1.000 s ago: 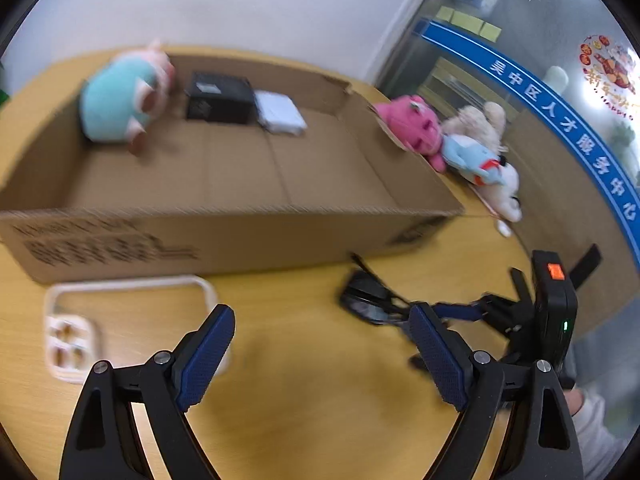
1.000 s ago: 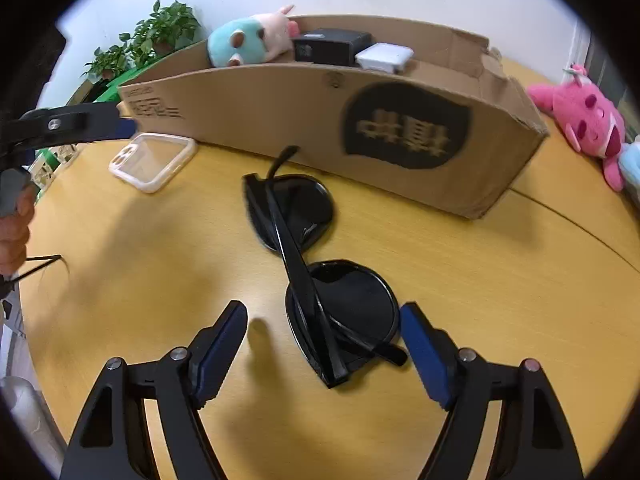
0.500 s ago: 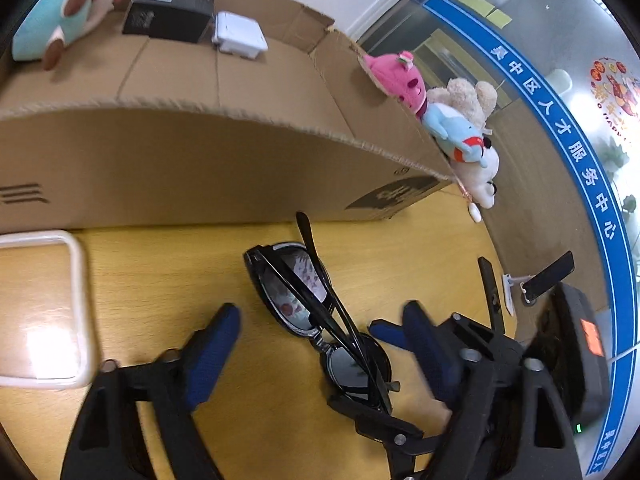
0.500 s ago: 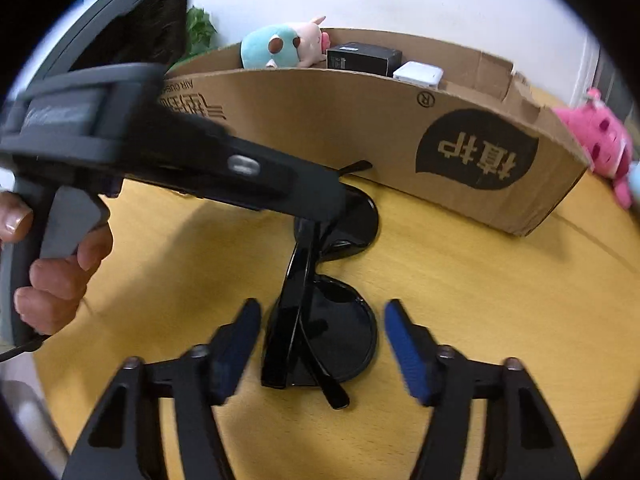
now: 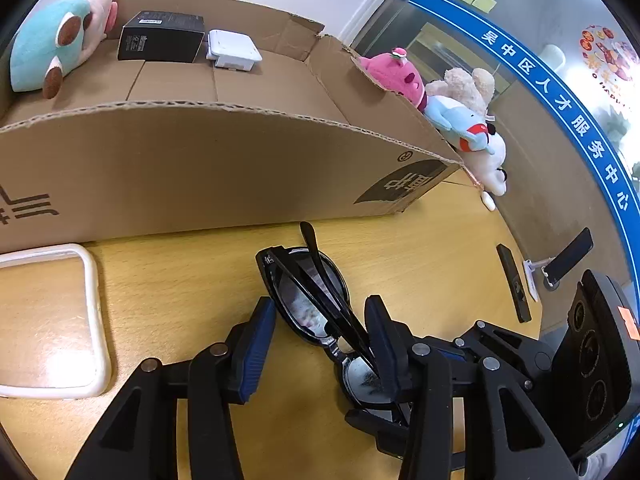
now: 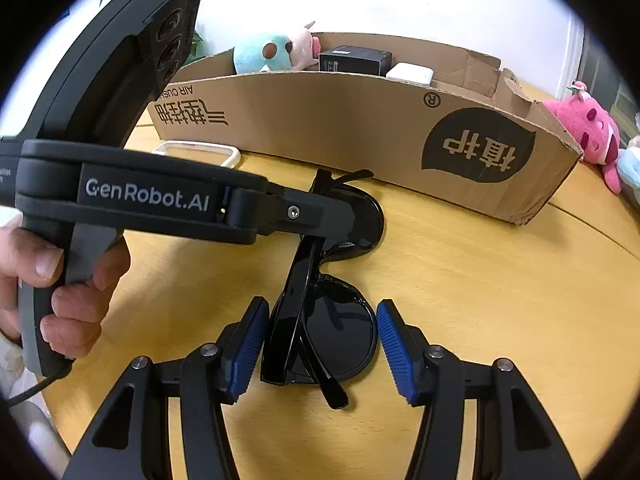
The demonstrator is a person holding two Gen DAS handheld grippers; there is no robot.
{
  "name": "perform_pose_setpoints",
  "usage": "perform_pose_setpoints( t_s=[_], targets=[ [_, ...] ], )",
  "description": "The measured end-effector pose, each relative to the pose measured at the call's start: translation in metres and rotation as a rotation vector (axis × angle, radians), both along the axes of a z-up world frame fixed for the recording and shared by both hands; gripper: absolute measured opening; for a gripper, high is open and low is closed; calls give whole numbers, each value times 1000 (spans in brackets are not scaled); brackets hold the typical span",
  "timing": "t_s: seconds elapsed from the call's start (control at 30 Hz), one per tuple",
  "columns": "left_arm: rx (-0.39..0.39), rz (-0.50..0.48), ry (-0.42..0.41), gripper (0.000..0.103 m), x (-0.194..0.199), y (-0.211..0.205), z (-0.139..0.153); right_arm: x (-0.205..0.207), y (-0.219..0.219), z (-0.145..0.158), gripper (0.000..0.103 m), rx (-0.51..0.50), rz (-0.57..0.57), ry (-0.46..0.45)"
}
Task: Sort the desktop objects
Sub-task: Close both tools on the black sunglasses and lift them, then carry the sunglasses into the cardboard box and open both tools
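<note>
I count one pair of sunglasses (image 5: 308, 296), one cardboard box (image 5: 200, 160), four plush toys, one phone case (image 5: 52, 320) at nine o'clock.

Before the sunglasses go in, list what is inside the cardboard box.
Inside the cardboard box: a teal-and-pink plush toy, a black box and a white device, all along the far wall. The near wall hides the closest strip of floor.

Phone case (image 5: 48, 320) cropped at frame edge

black frames | blue ribbed fingers (image 6: 394, 350) | silver screws | white "GenRobot.AI" lettering (left unit)
</note>
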State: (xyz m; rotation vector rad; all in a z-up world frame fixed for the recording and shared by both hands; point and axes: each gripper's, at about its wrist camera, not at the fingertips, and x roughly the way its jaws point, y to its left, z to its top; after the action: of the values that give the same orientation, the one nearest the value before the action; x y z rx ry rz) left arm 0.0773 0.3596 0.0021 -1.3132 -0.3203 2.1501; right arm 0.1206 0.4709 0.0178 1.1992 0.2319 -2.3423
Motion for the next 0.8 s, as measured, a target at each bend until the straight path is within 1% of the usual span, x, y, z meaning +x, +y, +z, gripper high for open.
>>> perform_pose_setpoints(
  t_s=[0.13,0.3,0.47,0.6,0.8],
  targets=[
    [36,7,-7,40,0,-6,3,2,-1,1,55,-11,-9,-3],
    [37,-7,10,40,2,-7,14,5,0,8,55,-46,-34,12],
    [48,-21,43,39,5,-6,32,9,6,21,55,-94,-65,36],
    [65,-18,87,39,7,-7,53,10,7,39,55,-97,-67,76],
    [88,-19,178,39,-4,-10,102,2,7,79,55,-94,-64,160]
  ],
)
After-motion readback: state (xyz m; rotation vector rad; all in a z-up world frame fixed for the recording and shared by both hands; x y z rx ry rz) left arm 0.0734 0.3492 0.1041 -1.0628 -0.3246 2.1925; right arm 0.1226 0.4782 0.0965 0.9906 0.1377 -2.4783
